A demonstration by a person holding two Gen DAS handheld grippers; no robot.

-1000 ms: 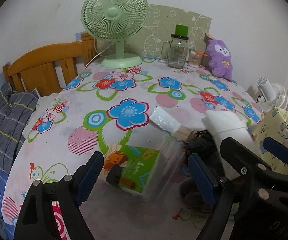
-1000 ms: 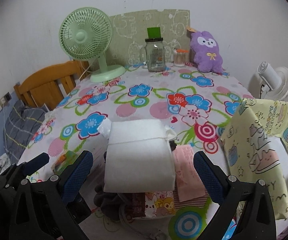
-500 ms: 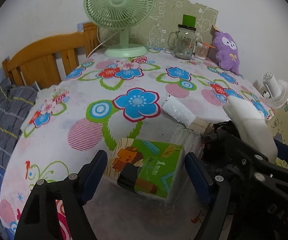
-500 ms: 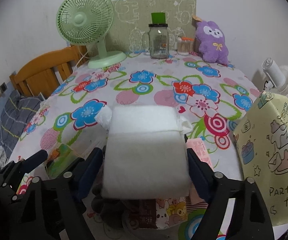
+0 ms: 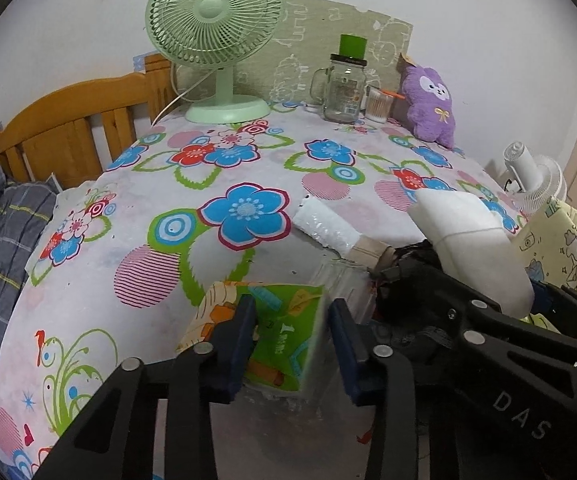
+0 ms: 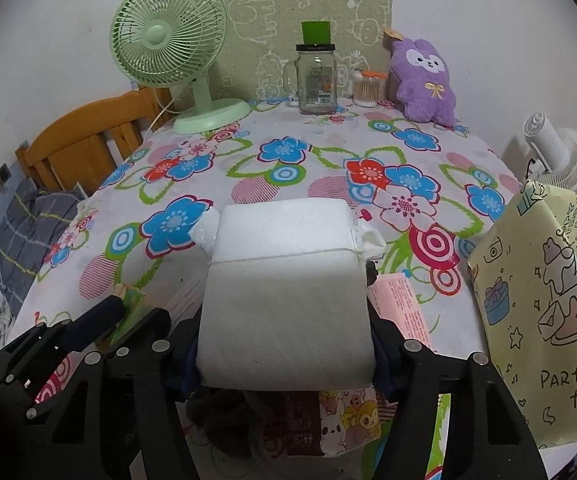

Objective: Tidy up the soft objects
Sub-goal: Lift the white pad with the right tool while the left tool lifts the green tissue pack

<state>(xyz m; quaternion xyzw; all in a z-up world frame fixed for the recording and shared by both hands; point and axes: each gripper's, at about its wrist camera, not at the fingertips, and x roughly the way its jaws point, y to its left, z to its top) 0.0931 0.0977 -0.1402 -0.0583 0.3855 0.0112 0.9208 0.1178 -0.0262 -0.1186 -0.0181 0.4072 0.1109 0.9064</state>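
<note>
We've got both grippers loaded rn. Left gripper (image 5: 290, 344) is pinching the green tissue pack (image 5: 284, 336) between its blue pads, pack sitting low on the flowery tablecloth (image 5: 192, 216) right in front of it. Right gripper (image 6: 286, 344) is clamped on the white padded bundle (image 6: 284, 292), tied w/ string, sticking out fwd between the fingers. Yellow party bag (image 6: 544, 312) is just to its right, pink packet (image 6: 400, 304) btwn them.

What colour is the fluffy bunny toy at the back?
Purple, with a white face; the bunny toy shows best in the right wrist view.
</note>
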